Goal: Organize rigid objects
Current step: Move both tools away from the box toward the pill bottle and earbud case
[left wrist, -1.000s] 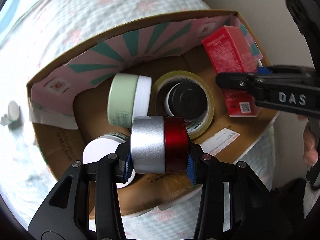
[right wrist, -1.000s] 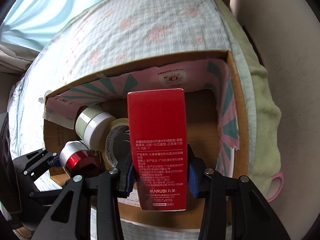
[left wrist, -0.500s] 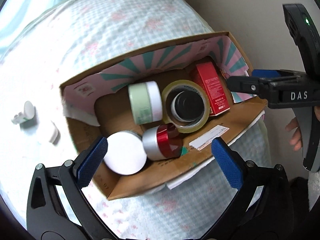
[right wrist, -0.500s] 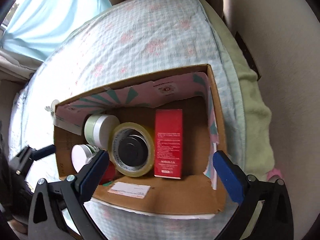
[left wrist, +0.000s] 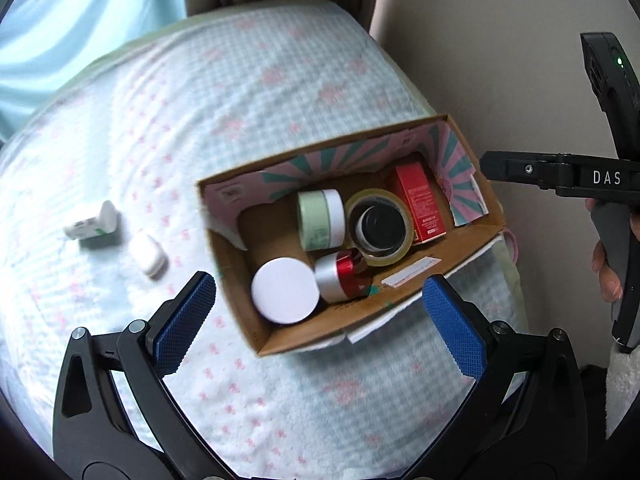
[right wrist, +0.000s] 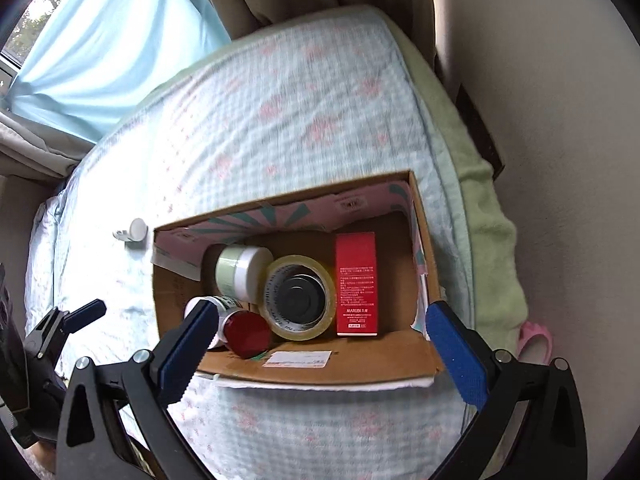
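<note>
An open cardboard box sits on the bed. It holds a red carton, a tape roll around a dark jar, a green jar, a white-lidded jar and a silver-and-red jar. My left gripper is open and empty, raised above the box's near side. My right gripper is open and empty above the box's front.
Two small white items lie on the checked bedcover left of the box; one shows in the right wrist view. A wall runs along the right. Curtains hang at the back.
Both grippers opened, dropping the silver-and-red jar and the red carton into the box, then pulled back and up away from it.
</note>
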